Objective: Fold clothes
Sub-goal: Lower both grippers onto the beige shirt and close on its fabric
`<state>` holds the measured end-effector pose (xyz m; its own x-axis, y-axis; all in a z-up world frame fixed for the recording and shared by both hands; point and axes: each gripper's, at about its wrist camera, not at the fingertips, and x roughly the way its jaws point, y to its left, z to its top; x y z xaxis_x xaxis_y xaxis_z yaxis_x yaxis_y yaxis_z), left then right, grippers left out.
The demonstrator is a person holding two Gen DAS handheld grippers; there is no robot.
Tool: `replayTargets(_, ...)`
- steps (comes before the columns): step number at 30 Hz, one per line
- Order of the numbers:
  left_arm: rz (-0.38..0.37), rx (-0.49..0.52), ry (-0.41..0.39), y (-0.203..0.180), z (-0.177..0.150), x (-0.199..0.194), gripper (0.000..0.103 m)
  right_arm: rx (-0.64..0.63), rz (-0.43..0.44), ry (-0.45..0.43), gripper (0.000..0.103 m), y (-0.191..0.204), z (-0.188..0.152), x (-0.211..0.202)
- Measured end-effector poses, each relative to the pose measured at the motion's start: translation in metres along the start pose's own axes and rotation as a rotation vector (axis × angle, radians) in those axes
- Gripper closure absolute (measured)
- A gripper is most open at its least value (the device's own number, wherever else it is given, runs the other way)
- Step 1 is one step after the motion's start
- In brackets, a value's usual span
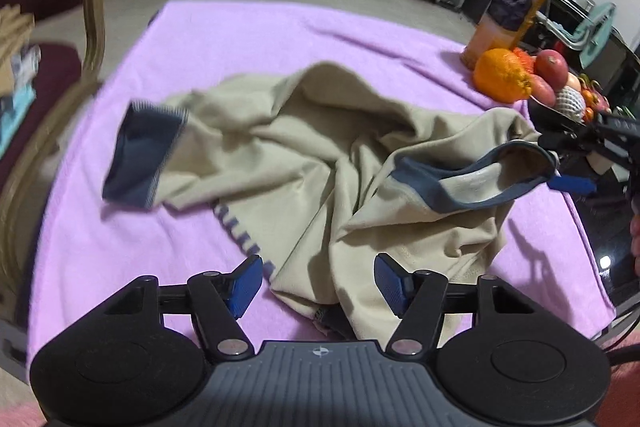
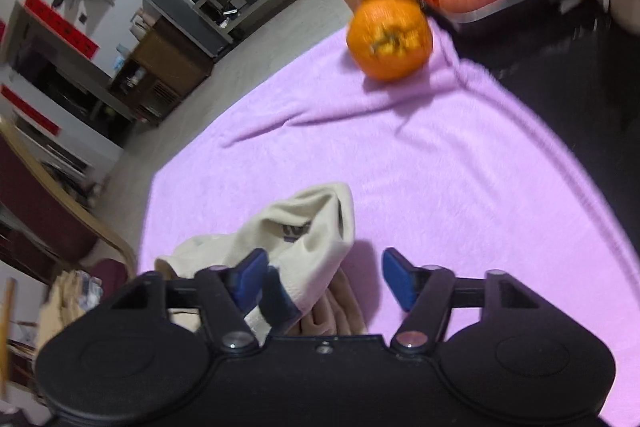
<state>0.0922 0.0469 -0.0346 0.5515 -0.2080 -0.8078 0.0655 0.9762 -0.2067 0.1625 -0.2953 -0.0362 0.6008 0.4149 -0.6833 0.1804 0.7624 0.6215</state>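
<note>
Your left gripper (image 1: pixel 318 281) stands half open over the near hem of the beige shirt (image 1: pixel 304 155), pads clear of the cloth; your right gripper (image 2: pixel 324 281) gapes likewise beside the collar, gripping nothing. The shirt lies rumpled mid purple blanket (image 1: pixel 248 39), so you're likely still spreading it: next pinch hem and collar and pull flat, clear of the orange (image 2: pixel 389 37).

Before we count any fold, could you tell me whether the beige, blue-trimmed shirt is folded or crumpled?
Crumpled: the beige shirt lies bunched in creases on the lilac towel.
</note>
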Motion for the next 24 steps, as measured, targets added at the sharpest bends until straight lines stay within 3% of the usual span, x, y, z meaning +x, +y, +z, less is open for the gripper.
replayTargets(5,-0.077,-0.047,0.06,0.001,0.001,0.018,0.04,0.069,0.024,0.049,0.043,-0.013,0.004,0.011)
replayTargets(9,-0.101,-0.035,0.079,-0.005,-0.001,0.034,0.049,0.081,0.027,0.032,0.055,-0.012,0.006,0.013)
replayTargets(14,-0.175,-0.069,0.096,-0.008,-0.003,0.046,0.052,0.107,0.045,0.006,0.055,-0.018,0.011,0.009)
replayTargets(19,-0.176,-0.024,0.056,-0.018,-0.005,0.04,0.073,0.1,0.062,-0.006,0.055,-0.018,0.012,0.008)
replayTargets(23,-0.165,0.001,0.023,-0.021,-0.008,0.035,0.081,0.106,0.086,0.006,0.055,-0.019,0.018,0.014)
replayTargets(24,-0.156,0.01,0.019,-0.023,-0.009,0.035,0.09,0.111,0.087,0.016,0.055,-0.021,0.02,0.019)
